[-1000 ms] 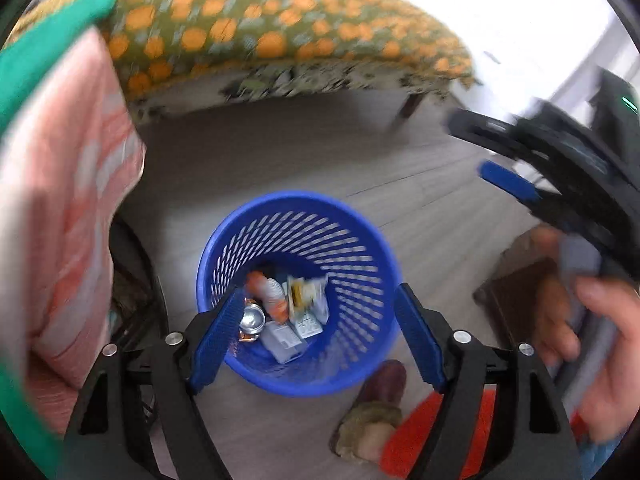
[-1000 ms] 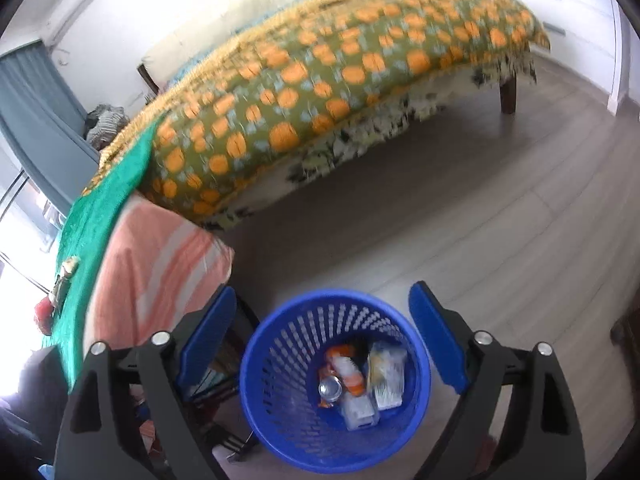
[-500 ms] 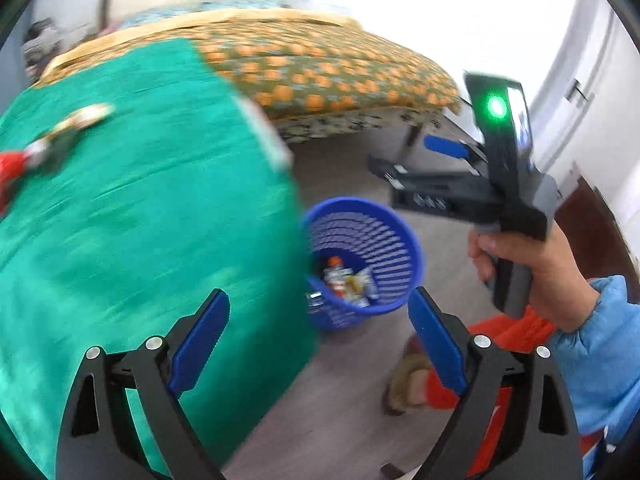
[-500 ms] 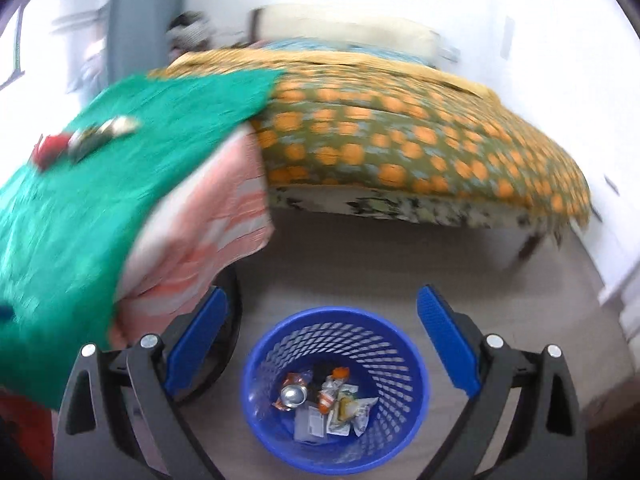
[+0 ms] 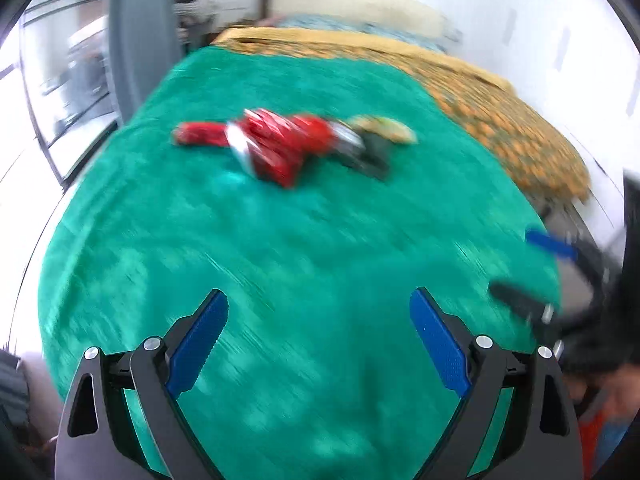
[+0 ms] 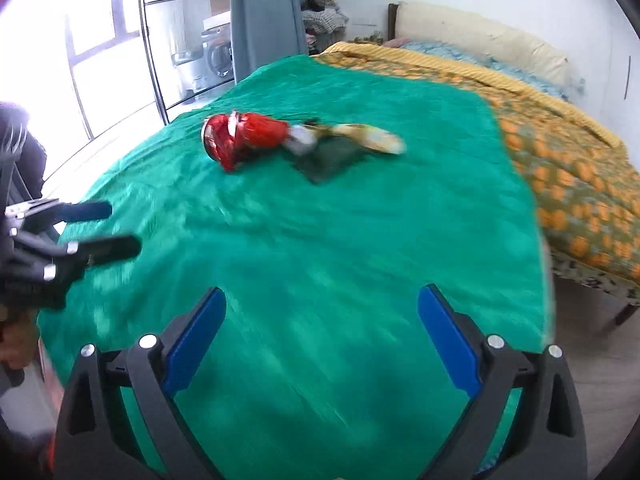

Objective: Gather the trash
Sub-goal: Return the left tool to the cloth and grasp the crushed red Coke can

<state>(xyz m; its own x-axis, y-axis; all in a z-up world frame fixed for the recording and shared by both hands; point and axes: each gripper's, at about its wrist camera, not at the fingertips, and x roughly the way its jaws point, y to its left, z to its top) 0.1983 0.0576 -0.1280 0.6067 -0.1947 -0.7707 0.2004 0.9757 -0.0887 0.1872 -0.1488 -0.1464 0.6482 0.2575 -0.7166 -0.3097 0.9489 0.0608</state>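
Across the green cloth covering the surface, your trash lies in one cluster toward the far side: a crumpled red foil wrapper, a small silvery piece touching its right end, a dark flat packet just beside that, and a yellowish wrapper at the right end of the cluster. All of it is blurred in the left wrist view, where the red foil wrapper shows as a smear. Your left tongs hang over the near part of the green cloth, well apart from the red wrapper; the jaws have just been opening, stand spread wide, and nothing is between them. Your right tongs also stand wide apart and empty over the near part of the cloth, again well short of the wrapper. Each pair of tongs shows at the edge of the other's view, side by side over the near cloth. Beyond the cloth, to the right of the wrapper, runs a bed with an orange-spotted cover.
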